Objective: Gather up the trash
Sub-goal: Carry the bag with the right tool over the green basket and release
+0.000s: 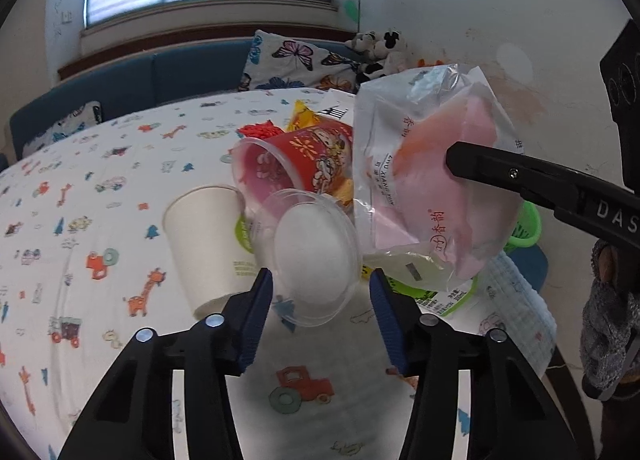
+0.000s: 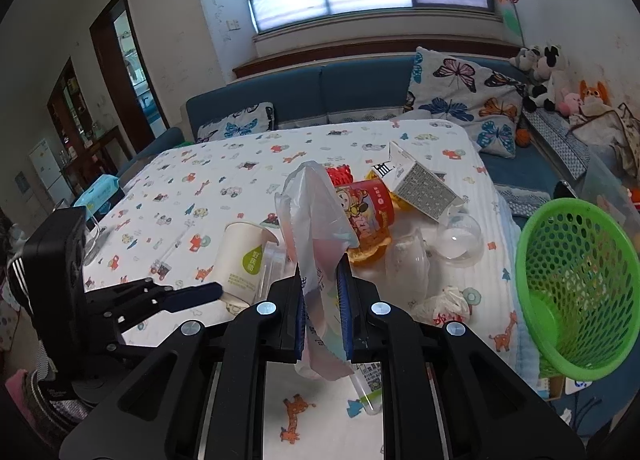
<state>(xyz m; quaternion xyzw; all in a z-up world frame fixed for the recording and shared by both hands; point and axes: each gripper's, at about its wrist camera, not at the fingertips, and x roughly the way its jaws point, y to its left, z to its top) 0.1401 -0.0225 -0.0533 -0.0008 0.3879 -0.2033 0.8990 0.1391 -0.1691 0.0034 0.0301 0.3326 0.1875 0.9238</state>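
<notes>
Fingers [image 2: 344, 288] of our right gripper [image 2: 320, 300] clamp the plastic bag [image 2: 316, 220]; our left gripper [image 1: 320, 292] gapes around a clear lid [image 1: 316, 256].

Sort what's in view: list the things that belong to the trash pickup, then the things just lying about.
Belongs to the job:
plastic bag, clamped in the right gripper
white paper cup
clear plastic lid, ahead of the open left gripper
red printed cup
crumpled wrapper
green basket, likely the bin

Just lying about:
butterfly pillow
stuffed toys
tissue pack
</notes>
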